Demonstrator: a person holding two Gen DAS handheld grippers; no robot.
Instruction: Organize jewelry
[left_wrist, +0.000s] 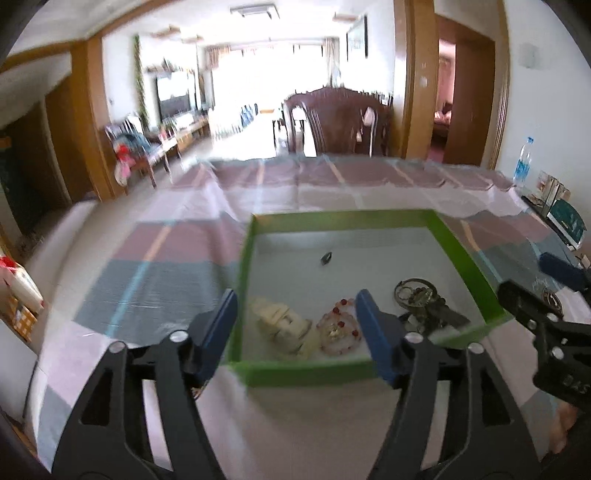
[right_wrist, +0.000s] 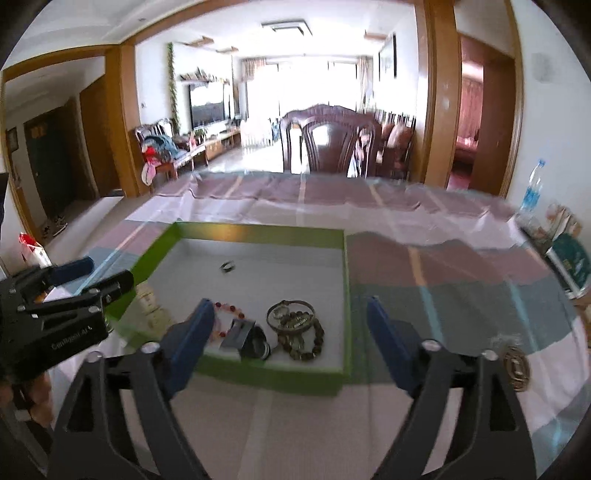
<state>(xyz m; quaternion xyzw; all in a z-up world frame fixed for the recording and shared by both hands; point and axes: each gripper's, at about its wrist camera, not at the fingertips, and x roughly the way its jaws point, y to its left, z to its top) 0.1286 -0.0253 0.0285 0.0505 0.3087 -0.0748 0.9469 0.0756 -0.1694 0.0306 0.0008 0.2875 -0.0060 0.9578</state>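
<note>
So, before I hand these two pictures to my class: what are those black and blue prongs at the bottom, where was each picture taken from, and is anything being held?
The prongs are two hand-held grippers; a person carries one in each hand, and no robot arm is involved. Each gripper has a wide-angle camera looking along its own blue fingers. One picture is from the left gripper, the other from the right gripper, and each also shows the other one at its edge.

Both point down at a green tray on a table with a checked cloth. In the tray lie a red bead bracelet, a dark bead bracelet, metal bangles, a cream bracelet and a small ring. A round metal piece lies outside on the cloth.

Both grippers are open and hold nothing.
</note>
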